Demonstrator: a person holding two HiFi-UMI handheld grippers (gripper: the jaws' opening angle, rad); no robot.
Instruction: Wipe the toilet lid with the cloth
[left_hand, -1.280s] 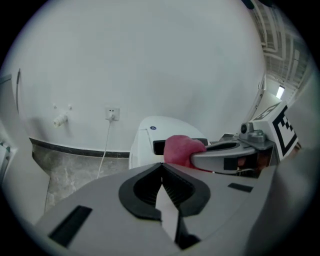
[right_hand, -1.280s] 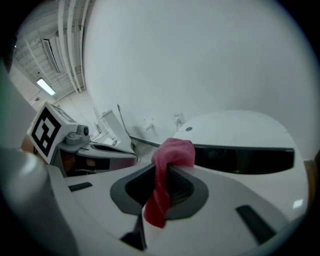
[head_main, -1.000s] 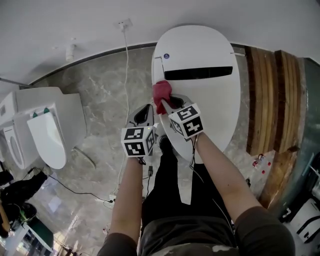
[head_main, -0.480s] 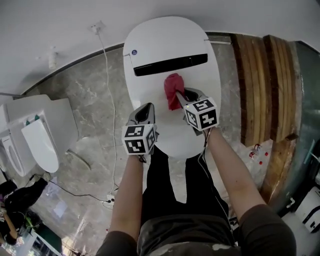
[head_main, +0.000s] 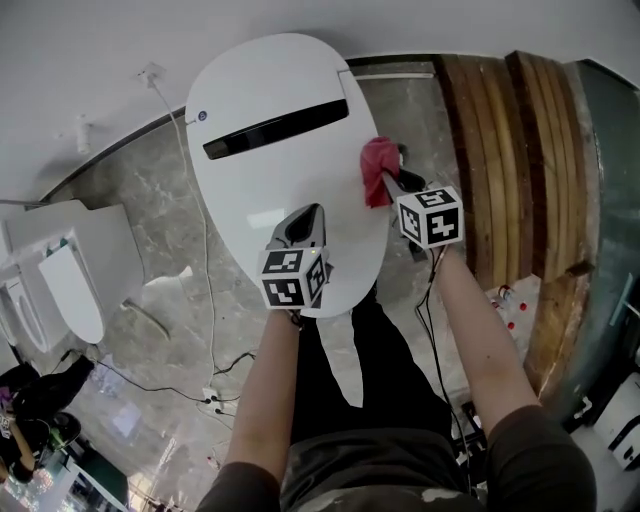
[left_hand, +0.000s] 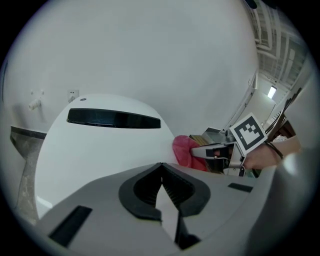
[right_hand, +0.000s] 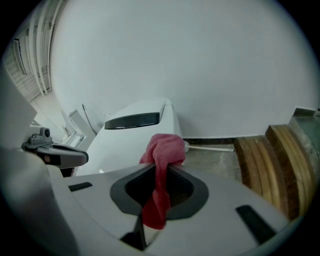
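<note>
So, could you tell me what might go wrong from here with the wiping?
1. The red cloth is at the far right edge of the toilet lid. A stroke by the right gripper could run off onto the floor side and miss the surface.
2. The cloth is pinched as a narrow, bunched strip, so little fabric may meet the lid, and it might pull free under drag.

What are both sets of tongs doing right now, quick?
Left tongs: closed, holding nothing.
Right tongs: closed on the crumpled red terry cloth.
</note>
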